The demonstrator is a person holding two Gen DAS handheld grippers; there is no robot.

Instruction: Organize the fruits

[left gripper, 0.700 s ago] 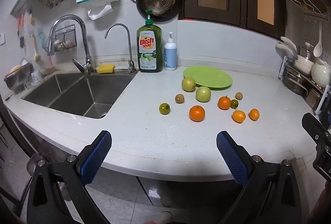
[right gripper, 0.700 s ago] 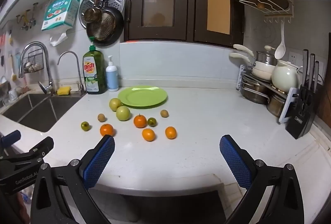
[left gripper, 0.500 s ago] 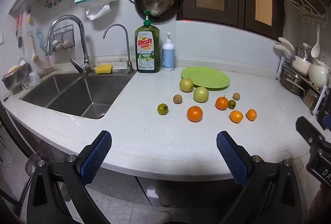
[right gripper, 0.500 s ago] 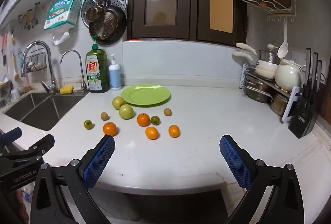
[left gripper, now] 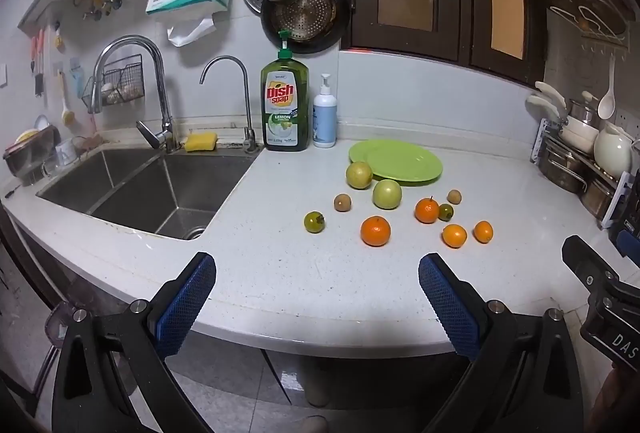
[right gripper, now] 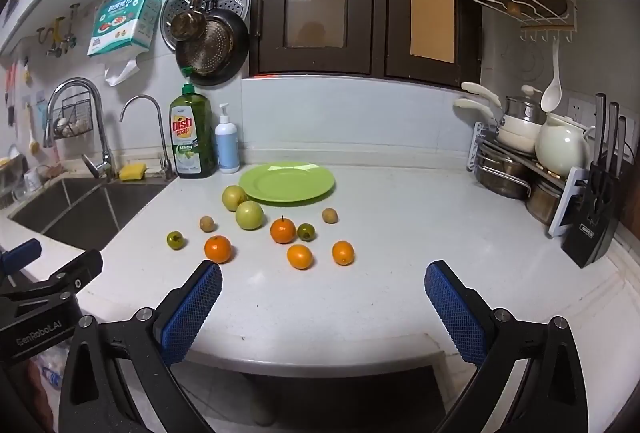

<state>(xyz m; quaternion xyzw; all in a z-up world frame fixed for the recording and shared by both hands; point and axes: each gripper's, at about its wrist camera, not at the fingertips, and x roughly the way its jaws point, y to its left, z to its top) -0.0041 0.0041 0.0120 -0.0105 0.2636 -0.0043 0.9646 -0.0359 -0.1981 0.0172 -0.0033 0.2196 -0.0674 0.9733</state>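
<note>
— What's along the back edge, from the left?

— The sink (left gripper: 132,189) cuts into the worktop (left gripper: 280,273) at its left end. Then the dish soap (left gripper: 285,105), a white pump bottle (left gripper: 325,117) just beside it, and the green plate (right gripper: 286,181) near the back edge, around the middle.

— And the fruit?

— All loose on the worktop in front of the plate. Leftmost is a small green fruit (right gripper: 175,239), then a small brown one (right gripper: 207,223) and a big orange (right gripper: 218,248). Two pale green apples (right gripper: 249,215) sit at the plate's left front rim; whether the back one touches it I can't tell. Right of those: an orange with a stem (right gripper: 283,230) just beside a dark green fruit (right gripper: 306,231), two small oranges (right gripper: 299,256) nearer the front edge, and a second brown fruit (right gripper: 329,215) just off the plate's front rim.

— Your fingers?

— My left gripper (left gripper: 316,275) hangs at the front edge, fingers wide apart, empty. My right gripper (right gripper: 322,281) likewise: fingers spread, holding nothing, the left tip just in front of the big orange.
</note>
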